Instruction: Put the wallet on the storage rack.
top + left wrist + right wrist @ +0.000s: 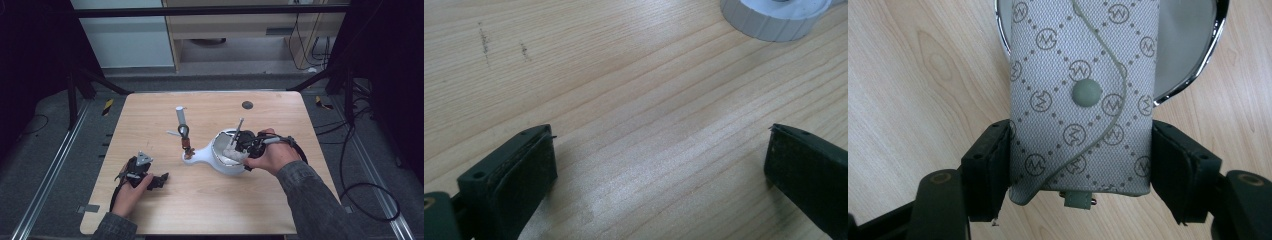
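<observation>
Right hand-held gripper pinches a grey fabric key pouch between its two black jaws; the pads press on the pouch's long sides near its lower end. The pouch is woven, printed with small circled monograms and dotted diamonds, and has a curved flap held by a round grey snap. In the right gripper view it lies over the chrome-rimmed opening of a white handled bowl, with pale wood around it. In the high view the right hand-held gripper sits over that white handled bowl, near the middle of the bench, and the pouch shows as a pale patch inside the rim. Just beside the bowl's handle stands a small stand with a dark ring, and a white tube rises behind it.

Left hand-held gripper rests on the bench near its front left corner, well apart from the bowl. Its jaws are spread wide with bare wood between them, and a ribbed white rim lies ahead.
</observation>
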Motion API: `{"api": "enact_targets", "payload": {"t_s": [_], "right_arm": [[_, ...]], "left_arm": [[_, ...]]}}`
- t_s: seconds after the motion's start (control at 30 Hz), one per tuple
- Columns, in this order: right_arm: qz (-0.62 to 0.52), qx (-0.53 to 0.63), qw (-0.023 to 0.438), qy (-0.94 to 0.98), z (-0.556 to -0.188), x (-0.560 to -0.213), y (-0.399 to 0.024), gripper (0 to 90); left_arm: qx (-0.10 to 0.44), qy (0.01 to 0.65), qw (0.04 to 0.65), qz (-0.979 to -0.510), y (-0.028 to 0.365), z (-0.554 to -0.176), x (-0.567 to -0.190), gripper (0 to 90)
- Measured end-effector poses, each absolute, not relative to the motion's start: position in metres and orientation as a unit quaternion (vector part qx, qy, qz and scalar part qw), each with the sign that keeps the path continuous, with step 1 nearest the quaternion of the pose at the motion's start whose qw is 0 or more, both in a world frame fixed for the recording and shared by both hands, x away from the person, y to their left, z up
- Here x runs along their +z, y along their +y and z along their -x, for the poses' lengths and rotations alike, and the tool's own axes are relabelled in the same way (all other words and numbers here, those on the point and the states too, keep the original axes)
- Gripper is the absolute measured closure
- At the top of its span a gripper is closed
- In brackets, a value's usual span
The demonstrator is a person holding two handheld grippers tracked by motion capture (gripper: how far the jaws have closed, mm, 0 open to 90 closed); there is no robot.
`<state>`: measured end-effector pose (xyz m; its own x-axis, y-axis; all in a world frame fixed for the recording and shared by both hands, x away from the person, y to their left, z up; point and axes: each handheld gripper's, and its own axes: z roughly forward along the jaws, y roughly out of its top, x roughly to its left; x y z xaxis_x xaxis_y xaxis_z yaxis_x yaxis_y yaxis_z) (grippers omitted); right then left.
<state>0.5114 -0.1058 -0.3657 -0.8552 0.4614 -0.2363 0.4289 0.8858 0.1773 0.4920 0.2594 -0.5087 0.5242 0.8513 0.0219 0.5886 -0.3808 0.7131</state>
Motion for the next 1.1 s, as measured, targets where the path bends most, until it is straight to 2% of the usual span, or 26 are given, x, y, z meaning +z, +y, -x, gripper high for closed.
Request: {"api": "enact_targets", "payload": {"t_s": [1.1], "right_arm": [[-0.231,0.048,0.132,0.963,-0.524,-0.368,-0.094,30.8]], "left_arm": [[0.196,0.444,0.333,-0.808,0.259,-0.492,-0.509,0.0]]}}
